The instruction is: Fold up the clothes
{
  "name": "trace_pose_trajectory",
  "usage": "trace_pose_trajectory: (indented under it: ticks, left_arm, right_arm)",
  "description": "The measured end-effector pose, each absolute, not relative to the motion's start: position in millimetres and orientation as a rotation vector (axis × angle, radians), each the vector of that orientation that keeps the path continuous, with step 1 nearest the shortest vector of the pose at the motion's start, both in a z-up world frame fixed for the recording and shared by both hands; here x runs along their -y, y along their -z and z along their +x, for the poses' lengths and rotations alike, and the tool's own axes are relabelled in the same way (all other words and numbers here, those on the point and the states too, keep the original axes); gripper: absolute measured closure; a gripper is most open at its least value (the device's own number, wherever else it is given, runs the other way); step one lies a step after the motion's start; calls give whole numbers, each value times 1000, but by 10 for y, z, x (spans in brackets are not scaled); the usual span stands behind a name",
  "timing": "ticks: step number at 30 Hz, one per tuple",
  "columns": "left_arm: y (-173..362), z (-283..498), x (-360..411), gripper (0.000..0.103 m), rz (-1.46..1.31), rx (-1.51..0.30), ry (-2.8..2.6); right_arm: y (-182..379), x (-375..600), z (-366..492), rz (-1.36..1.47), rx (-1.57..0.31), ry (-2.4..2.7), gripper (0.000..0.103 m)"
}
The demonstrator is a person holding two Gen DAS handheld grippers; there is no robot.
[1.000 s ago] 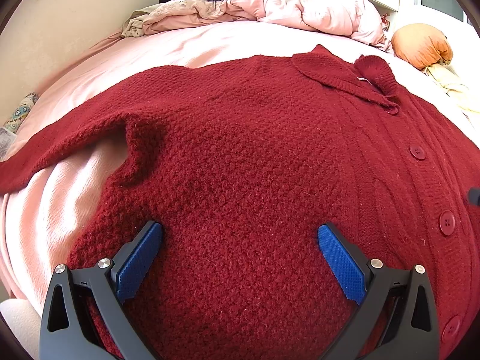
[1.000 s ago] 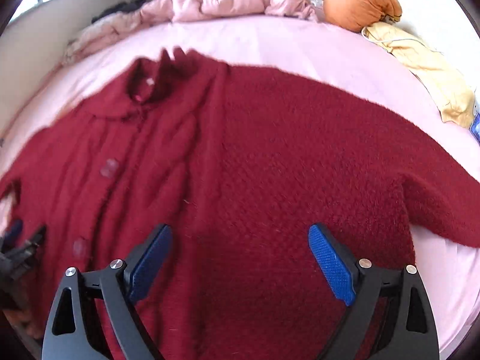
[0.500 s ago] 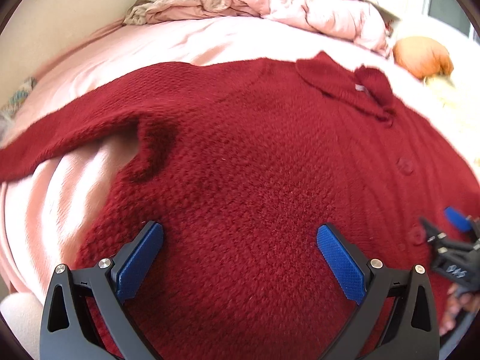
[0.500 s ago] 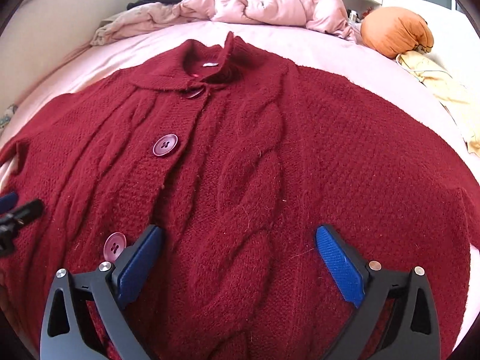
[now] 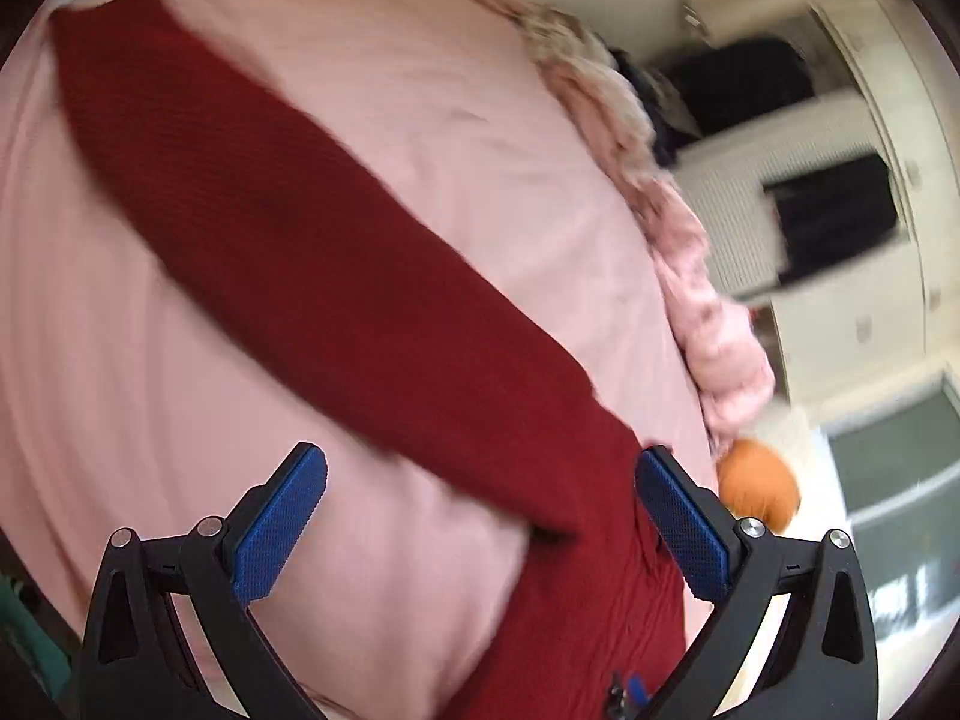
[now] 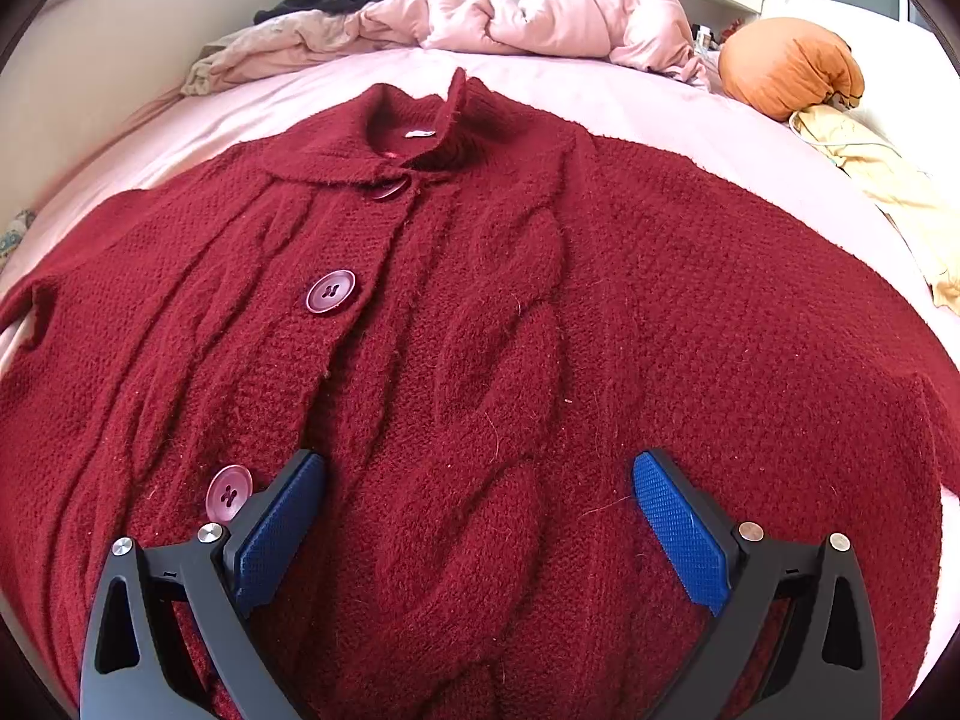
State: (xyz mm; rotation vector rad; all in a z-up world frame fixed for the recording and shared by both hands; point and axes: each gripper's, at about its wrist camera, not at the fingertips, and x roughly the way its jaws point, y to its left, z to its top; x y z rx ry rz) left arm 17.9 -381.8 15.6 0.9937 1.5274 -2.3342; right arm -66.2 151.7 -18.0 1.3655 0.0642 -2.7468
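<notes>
Fuzzy coarse-knit wool cardigan [image 6: 480, 330], glossy plastic buttons [image 6: 330, 292], smooth matt cotton sheet [image 5: 480, 138]

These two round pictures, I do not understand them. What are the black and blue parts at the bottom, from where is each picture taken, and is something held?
No robot is here. A person holds a two-finger gripper in each hand, and a fisheye camera on each gripper looks forward along its fingers, which is why the pictures look round and bent.

The black arms with blue pads are those fingers. One picture comes from the left gripper, the other from the right gripper. Both are open and hold nothing.

A dark red knitted cardigan lies buttoned and spread flat on a bed with a pink sheet. The left view is tilted and blurred; it shows one long sleeve. Behind are a crumpled pink duvet and an orange cushion.
</notes>
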Motion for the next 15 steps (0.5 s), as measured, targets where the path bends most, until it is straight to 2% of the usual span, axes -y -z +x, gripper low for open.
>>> trace_pose_trajectory:
  ticks: [4,15]
  left_arm:
    - [101,344,4428,0,912,-1624,2215]
    - [299,152,5328,1,740,-1746,2088]
  right_arm:
    - [175,-1526,-669,1366,-66,2745,1]
    - [173,-1528,-662,1365,-71,2748,1]
